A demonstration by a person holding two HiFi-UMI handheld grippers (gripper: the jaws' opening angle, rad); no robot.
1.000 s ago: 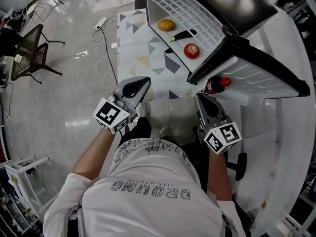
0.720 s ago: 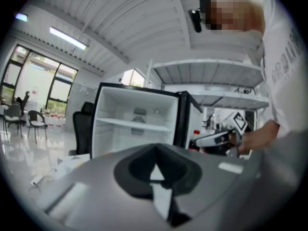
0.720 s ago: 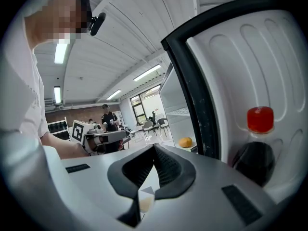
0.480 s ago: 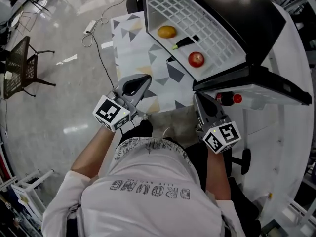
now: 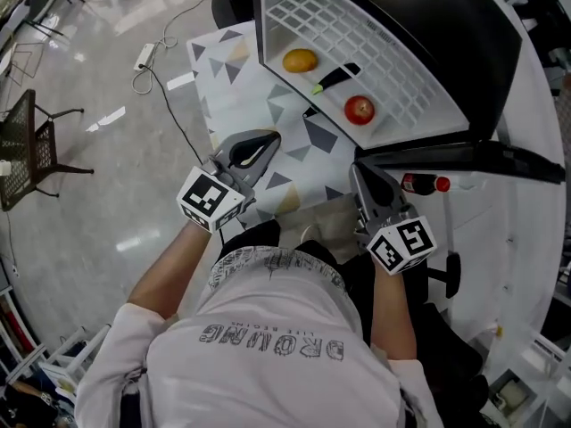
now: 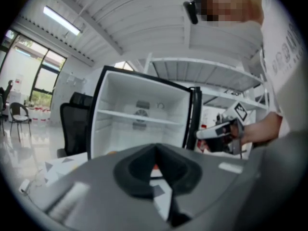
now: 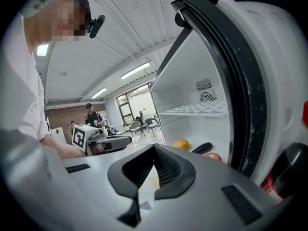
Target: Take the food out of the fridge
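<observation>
**Both Grippers Poised at Open Fridge, Food Untouched on the Shelf**

A person stands before an open fridge [image 5: 419, 12] with a gripper in each hand. Both grippers point toward its interior and stop short of it. The left gripper [image 5: 266, 141] hangs over a patterned floor mat [image 5: 236, 78], its fingers [image 6: 139, 172] clenched together with nothing between them. The right gripper [image 5: 361, 175] sits near the edge of the fridge door [image 5: 482, 160], its fingers [image 7: 168, 170] likewise pressed shut and empty. The food lies on the white wire shelf [image 5: 401, 74]: an orange [image 5: 301, 60] toward the back, a dark, elongated vegetable [image 5: 335, 77] in the middle, and a red apple [image 5: 359, 109] nearest the grippers. A red-capped bottle [image 5: 426, 184] rests in the door rack.
</observation>
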